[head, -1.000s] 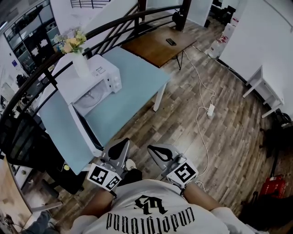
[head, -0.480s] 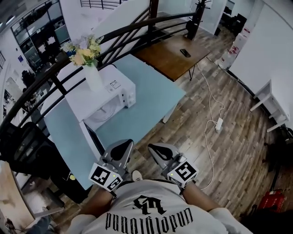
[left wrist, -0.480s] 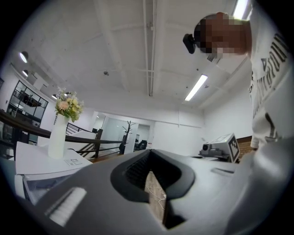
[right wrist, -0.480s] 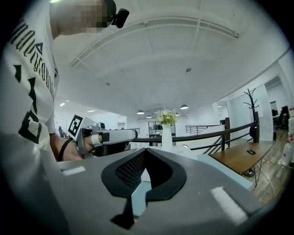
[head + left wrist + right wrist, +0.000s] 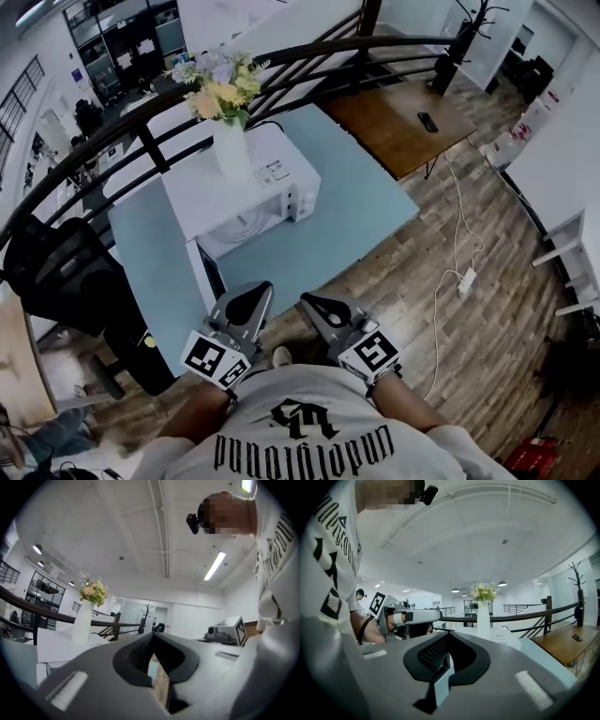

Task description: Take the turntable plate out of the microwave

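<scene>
Left claw (image 5: 248, 300): matt grey plastic shell with dark ribbed pads. It is pinched together with nothing in it, just short of the desk's near edge.
Right claw (image 5: 314, 307): same build, closed tight and empty, just beside the left claw.
Microwave (image 5: 258, 183): white and boxy, standing on the smooth pale-blue desk (image 5: 361, 211). Its dark door (image 5: 210, 274) is swung open.
Turntable plate (image 5: 246, 225): inside the open cavity, a pale round shape only faintly made out, well apart from both claws.
Vase (image 5: 232, 150): tall, smooth and white, holding yellow and pale flowers, upright on the microwave's top.
Floor (image 5: 441, 216): wood-grain planks with a thin white cable lying across them.
Head view alone: shows the cavity, the door and the floor.
Left gripper view alone: shows the bare white ceiling with strip lights.
Right gripper view alone: shows the left claw's black-and-white marker cube side-on, with the hand behind it.
</scene>
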`<state>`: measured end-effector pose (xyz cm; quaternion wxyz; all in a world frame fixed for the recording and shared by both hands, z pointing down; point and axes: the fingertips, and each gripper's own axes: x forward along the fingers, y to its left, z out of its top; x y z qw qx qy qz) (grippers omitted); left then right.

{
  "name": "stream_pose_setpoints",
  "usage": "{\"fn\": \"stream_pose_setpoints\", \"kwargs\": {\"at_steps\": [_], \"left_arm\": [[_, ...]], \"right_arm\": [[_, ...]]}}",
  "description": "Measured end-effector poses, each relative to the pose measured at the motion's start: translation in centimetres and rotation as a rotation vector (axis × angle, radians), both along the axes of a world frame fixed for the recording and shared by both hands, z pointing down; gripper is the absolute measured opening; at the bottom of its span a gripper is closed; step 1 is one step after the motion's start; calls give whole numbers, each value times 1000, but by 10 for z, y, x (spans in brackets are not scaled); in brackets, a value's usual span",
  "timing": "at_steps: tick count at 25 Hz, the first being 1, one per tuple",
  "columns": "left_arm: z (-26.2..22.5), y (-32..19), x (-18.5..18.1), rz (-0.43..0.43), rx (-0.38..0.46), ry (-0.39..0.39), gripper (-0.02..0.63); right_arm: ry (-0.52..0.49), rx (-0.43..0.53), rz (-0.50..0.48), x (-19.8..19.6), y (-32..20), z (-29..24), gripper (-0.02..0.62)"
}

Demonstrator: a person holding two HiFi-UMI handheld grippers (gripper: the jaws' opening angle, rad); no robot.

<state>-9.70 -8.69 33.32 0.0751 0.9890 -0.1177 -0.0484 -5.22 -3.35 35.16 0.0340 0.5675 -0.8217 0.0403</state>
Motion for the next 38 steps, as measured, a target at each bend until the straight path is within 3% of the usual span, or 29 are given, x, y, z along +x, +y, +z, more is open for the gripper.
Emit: {"fn": "stream_pose_setpoints", "kwargs": {"at_steps": [10, 25, 34, 38], "left_arm": [[11, -40, 9, -235, -36, -30, 49], [9, -79, 74, -570, -24, 10, 49], [30, -103, 58, -715, -8, -41, 49], [50, -117, 46, -724, -9, -43, 49]], "right_arm": [[-32, -55, -232, 23, -55, 14, 2], [-86, -109, -538, 104, -109, 39, 2], [-122, -197, -633, 96, -141, 75, 3], [-164, -244, -633, 81, -162, 92, 3]]}}
